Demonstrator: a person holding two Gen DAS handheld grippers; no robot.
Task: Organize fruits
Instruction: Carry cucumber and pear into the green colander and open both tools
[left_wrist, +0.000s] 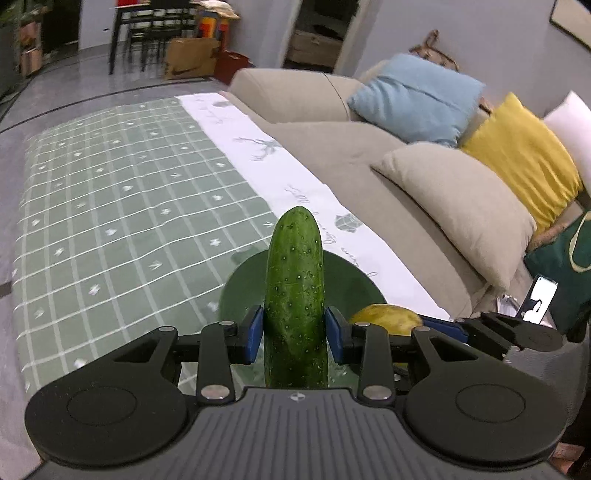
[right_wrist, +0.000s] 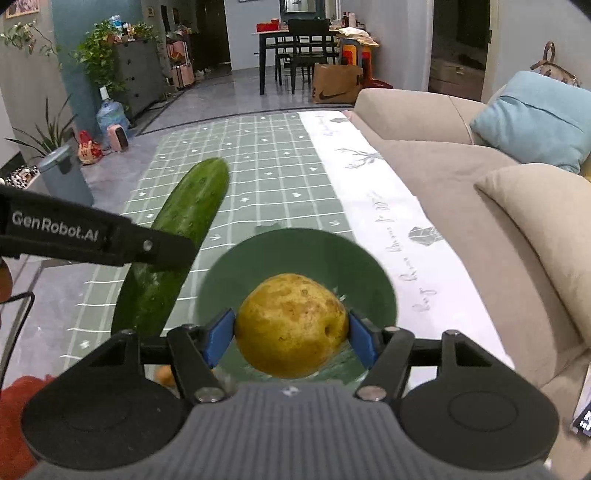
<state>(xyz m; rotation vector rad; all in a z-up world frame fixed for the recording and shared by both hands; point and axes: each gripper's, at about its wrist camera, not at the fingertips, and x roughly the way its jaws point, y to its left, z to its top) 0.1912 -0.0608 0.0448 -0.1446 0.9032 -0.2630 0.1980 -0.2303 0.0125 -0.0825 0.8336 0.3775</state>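
Observation:
My left gripper (left_wrist: 294, 332) is shut on a green cucumber (left_wrist: 295, 295), its blue pads pressing both sides; the cucumber sticks forward, held above the table. In the right wrist view the same cucumber (right_wrist: 177, 240) slants at the left, with the left gripper's black finger across it. My right gripper (right_wrist: 291, 338) is shut on a yellow-brown pear (right_wrist: 291, 325), held above a round green plate (right_wrist: 295, 251). The left wrist view shows that plate (left_wrist: 347, 280) behind the cucumber and part of the pear (left_wrist: 386, 316) to the right.
A green checked tablecloth (left_wrist: 122, 221) with a white strip (left_wrist: 291, 173) covers the low table. A beige sofa (left_wrist: 369, 147) with blue (left_wrist: 417, 96), yellow (left_wrist: 524, 155) and beige cushions runs along the right. A phone (left_wrist: 537, 301) stands near the sofa's end. Something red (right_wrist: 14, 402) lies at lower left.

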